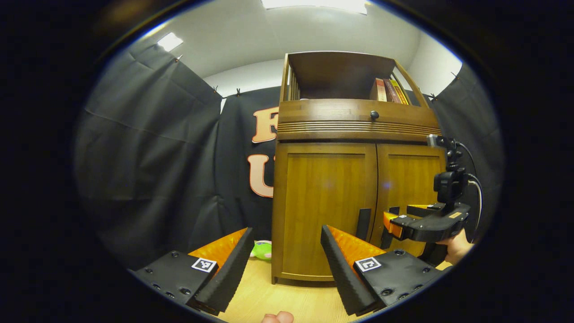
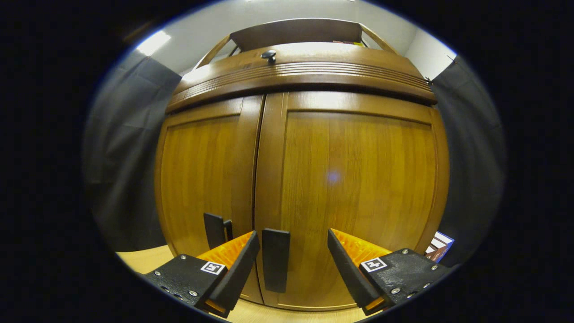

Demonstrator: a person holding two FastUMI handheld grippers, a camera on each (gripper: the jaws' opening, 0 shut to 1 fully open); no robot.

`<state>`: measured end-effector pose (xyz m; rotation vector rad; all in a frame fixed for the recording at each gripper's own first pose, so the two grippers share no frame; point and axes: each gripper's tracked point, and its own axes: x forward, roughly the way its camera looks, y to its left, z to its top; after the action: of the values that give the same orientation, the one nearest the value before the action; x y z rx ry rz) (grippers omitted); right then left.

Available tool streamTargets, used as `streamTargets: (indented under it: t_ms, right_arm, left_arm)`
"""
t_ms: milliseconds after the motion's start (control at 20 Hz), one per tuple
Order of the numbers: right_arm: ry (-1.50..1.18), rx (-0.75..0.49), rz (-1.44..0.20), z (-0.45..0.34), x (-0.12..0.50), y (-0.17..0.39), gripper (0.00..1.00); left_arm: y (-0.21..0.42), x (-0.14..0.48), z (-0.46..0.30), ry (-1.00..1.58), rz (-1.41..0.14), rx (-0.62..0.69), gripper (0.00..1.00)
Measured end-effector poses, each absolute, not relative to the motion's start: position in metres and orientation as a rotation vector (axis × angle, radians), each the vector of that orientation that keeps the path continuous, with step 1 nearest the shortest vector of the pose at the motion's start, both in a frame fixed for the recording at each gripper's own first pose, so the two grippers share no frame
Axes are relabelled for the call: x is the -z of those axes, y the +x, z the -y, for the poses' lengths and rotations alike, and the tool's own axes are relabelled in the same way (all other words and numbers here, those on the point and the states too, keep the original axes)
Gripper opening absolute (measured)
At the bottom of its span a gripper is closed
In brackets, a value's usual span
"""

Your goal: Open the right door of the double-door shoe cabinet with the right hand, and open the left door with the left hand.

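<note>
A wooden shoe cabinet stands with both doors closed. In the left gripper view its left door (image 1: pixel 325 211) carries a black handle (image 1: pixel 363 224) near the centre seam. My left gripper (image 1: pixel 287 264) is open, a short way in front of the cabinet's lower left. In the same view my right gripper (image 1: pixel 394 220), held by a hand (image 1: pixel 457 248), reaches the right door (image 1: pixel 410 188) by its handle. In the right gripper view my right gripper (image 2: pixel 293 264) is open, with the right door's black handle (image 2: pixel 275 259) between its fingers, close to the left finger (image 2: pixel 237 269). The left door's handle (image 2: pixel 216 230) sits beside it.
Above the doors a drawer with a round black knob (image 1: pixel 374 115) and an open shelf with books (image 1: pixel 390 90). A green soft toy (image 1: pixel 262 250) lies on the wooden floor left of the cabinet. A small box (image 2: pixel 439 246) stands at the cabinet's right. Black cloth walls surround.
</note>
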<state>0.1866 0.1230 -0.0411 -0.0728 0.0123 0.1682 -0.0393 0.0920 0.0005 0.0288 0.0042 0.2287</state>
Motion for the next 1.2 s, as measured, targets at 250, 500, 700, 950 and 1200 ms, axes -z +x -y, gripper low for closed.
streamTargets:
  t_ms: [250,500,700,950,1200]
  right_arm:
    - [-0.061,-0.11,-0.025,-0.119,0.052,0.196,0.89]
    - [-0.058,-0.074,-0.007,-0.119,0.05,0.196,0.97]
    - [-0.029,-0.093,-0.027,-0.126,0.054,0.194,0.74]
    - [0.016,-0.13,-0.043,-0.139,0.058,0.194,0.35]
    - [0.029,-0.165,-0.067,-0.142,0.058,0.194,0.21]
  left_arm:
    - [-0.043,-0.003,-0.109,0.029,0.0,-0.251,0.95]
    - [-0.044,-0.008,-0.116,0.031,0.014,-0.25,0.94]
    - [-0.046,-0.008,-0.118,0.026,0.017,-0.243,0.94]
    - [-0.053,-0.01,-0.12,0.022,0.011,-0.235,0.95]
    - [-0.057,-0.014,-0.113,0.024,0.009,-0.209,0.99]
